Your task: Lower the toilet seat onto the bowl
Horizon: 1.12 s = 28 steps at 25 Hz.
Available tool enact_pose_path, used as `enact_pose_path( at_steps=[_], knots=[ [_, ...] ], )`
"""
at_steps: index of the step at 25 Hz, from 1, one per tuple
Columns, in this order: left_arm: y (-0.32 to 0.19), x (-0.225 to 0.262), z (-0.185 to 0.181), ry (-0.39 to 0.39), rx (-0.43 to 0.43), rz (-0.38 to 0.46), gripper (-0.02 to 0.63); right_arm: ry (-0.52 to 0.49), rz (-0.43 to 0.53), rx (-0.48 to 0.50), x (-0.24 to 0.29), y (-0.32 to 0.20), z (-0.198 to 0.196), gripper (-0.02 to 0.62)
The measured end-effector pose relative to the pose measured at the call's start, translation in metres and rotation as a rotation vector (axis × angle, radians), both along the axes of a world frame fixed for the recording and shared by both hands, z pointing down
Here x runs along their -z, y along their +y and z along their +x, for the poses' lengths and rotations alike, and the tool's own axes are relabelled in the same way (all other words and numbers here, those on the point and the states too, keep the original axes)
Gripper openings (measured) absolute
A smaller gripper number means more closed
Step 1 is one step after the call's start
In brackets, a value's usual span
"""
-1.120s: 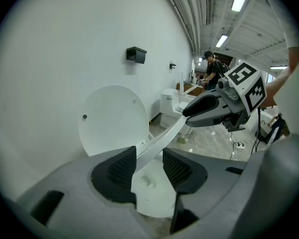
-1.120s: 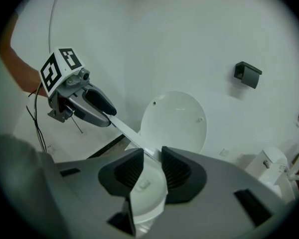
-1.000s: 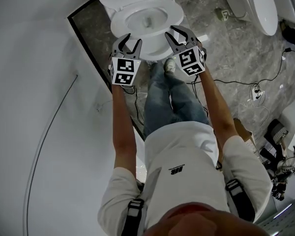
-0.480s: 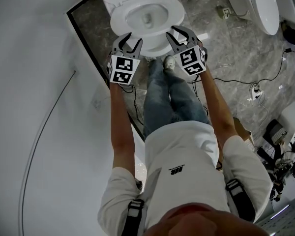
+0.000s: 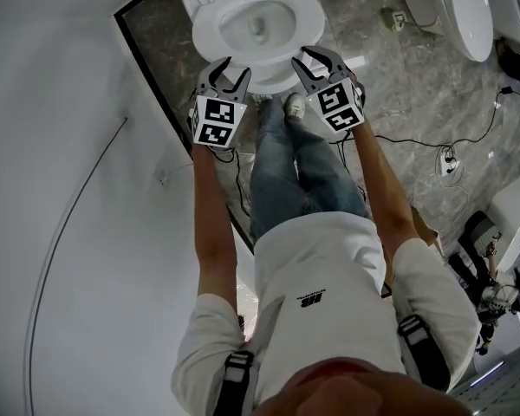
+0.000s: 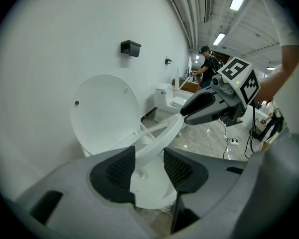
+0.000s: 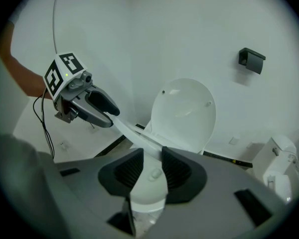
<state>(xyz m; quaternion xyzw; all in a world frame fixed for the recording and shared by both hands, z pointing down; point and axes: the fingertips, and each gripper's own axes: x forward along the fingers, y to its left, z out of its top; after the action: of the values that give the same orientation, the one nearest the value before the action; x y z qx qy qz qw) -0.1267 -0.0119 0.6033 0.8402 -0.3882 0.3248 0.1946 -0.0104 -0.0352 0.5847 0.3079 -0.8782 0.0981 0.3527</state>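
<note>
Left gripper [image 5: 232, 69] and right gripper [image 5: 316, 59] each clamped on the front rim of the toilet seat [image 6: 159, 132], left jaws just eased wider around it; seat tilted half down, long axis running away toward the hinge, bowl [image 6: 152, 195] directly beneath, both hands equally near.

Grey marbled floor [image 5: 399, 85] carries a white toilet [image 5: 258, 26], a second toilet [image 5: 464, 11], black cables [image 5: 416, 141], a power strip [image 5: 448, 160].

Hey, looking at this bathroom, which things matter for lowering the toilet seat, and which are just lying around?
For the job: toilet seat, bowl, upright lid behind it.
Just lying about: second toilet, floor cable, power strip, black wall holder.
</note>
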Motion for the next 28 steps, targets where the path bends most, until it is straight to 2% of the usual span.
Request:
enact_pose_path(
  at_steps=[12,28],
  knots=[
    [0.023,-0.016,0.007,0.043,-0.011,-0.049,0.186,-0.009,-0.065,0.005,-0.022,0.025,0.006,0.117],
    [0.052,-0.049,0.011,0.041,0.021,-0.11,0.184,-0.011,-0.135,-0.015,-0.055,0.052,0.013,0.103]
  ],
)
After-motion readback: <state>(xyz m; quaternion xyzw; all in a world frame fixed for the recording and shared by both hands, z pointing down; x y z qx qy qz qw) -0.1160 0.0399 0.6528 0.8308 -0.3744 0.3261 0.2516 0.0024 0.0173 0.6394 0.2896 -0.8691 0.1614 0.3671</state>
